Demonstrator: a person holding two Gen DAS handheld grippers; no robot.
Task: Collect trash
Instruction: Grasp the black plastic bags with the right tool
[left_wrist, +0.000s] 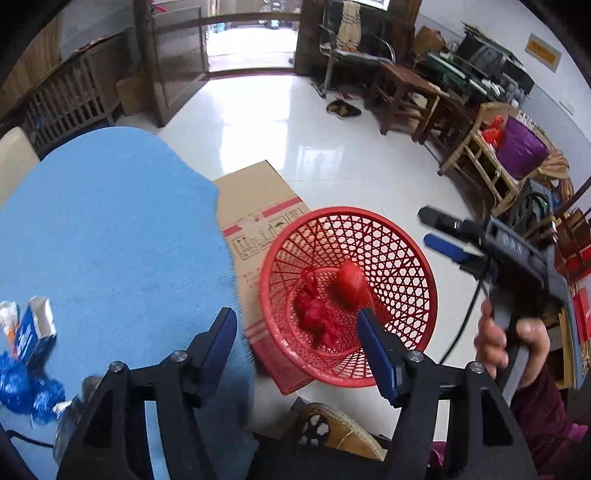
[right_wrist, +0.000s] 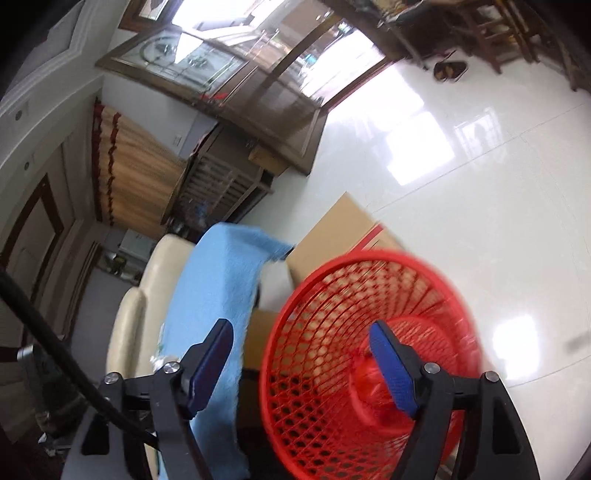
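While both claws are hanging over the red mesh basket (left_wrist: 347, 295), nothing is sitting between either pair of blue pads. The left gripper (left_wrist: 295, 347) is standing with its jaws apart and empty, above the edge of the blue towel (left_wrist: 110, 229) and the near side of the basket. The right gripper (right_wrist: 303, 363) is also gaping with nothing held; in the left wrist view it is showing at the right, gripped by a hand (left_wrist: 509, 343). Crumpled red trash (left_wrist: 328, 306) is lying at the bottom of the basket, which is resting against a cardboard box (left_wrist: 258, 206) on the white floor. More litter, a small blue carton (left_wrist: 35, 328) and blue wrappers (left_wrist: 26, 391), is lying on the towel, well apart from the basket
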